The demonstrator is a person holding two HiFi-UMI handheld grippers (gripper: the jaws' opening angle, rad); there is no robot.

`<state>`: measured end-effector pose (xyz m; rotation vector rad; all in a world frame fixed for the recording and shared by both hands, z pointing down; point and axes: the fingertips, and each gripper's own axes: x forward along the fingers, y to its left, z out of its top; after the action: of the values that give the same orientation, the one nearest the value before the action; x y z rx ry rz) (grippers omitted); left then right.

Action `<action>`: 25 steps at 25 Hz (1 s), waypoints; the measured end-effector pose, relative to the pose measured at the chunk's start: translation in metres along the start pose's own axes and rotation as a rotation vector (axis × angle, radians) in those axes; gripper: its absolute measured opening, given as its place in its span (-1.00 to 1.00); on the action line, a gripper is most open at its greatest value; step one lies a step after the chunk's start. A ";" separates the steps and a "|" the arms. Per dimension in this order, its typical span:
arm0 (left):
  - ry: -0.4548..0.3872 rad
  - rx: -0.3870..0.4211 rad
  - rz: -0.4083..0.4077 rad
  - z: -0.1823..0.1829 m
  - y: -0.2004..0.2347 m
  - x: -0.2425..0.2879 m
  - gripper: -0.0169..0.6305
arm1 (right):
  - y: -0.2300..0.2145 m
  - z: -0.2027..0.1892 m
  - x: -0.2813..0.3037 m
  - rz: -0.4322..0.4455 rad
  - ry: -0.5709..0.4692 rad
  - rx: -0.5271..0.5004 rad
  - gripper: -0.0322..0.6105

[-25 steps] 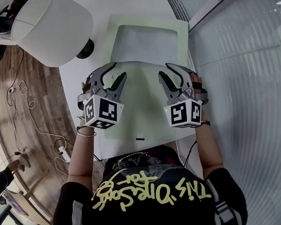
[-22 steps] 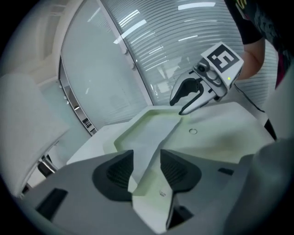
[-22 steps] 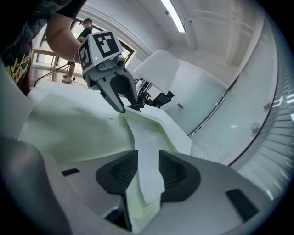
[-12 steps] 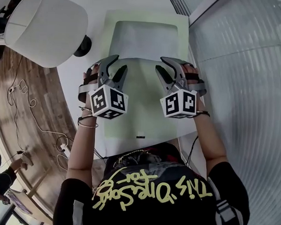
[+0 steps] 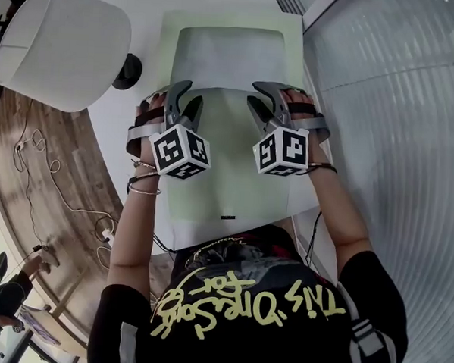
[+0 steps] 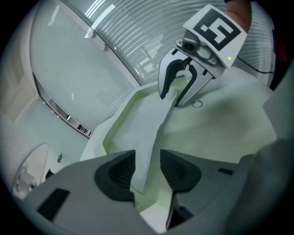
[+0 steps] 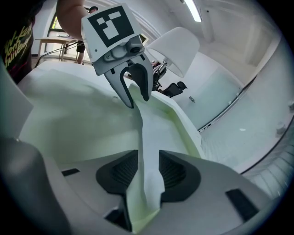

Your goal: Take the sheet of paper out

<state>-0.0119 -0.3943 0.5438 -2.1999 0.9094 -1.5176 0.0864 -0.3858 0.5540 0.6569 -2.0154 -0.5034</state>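
A pale sheet of paper (image 5: 229, 59) lies on a pale green tray (image 5: 219, 184) in front of me. Its near edge bows up between the two grippers. My left gripper (image 5: 184, 99) stands open at the sheet's left corner; in the left gripper view the paper (image 6: 151, 133) runs through the gap between the pads (image 6: 117, 172). My right gripper (image 5: 263, 99) is open at the right corner, and the strip of paper (image 7: 149, 133) passes between its pads (image 7: 177, 172). Each gripper view shows the other gripper (image 6: 177, 94) (image 7: 134, 94) astride the same edge.
A white lamp shade (image 5: 63, 47) on a black base stands to the left of the tray. A ribbed glass wall (image 5: 390, 110) runs close along the right. Cables (image 5: 30, 167) trail over the wooden floor at the left.
Both grippers have moved forward and closer together, up to the near edge of the sheet, which now sits between their jaws.
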 end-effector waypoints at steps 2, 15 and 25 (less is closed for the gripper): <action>0.017 0.019 -0.003 -0.002 -0.001 0.003 -0.42 | 0.003 -0.001 0.003 0.001 0.015 -0.021 -0.50; 0.063 0.038 0.000 -0.008 0.007 0.017 -0.49 | -0.007 0.005 0.015 -0.031 0.055 -0.132 -0.50; 0.077 0.060 -0.017 -0.010 0.006 0.021 -0.64 | 0.001 0.007 0.031 -0.002 0.092 -0.196 -0.50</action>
<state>-0.0184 -0.4113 0.5594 -2.1260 0.8586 -1.6262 0.0669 -0.4036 0.5714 0.5517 -1.8518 -0.6513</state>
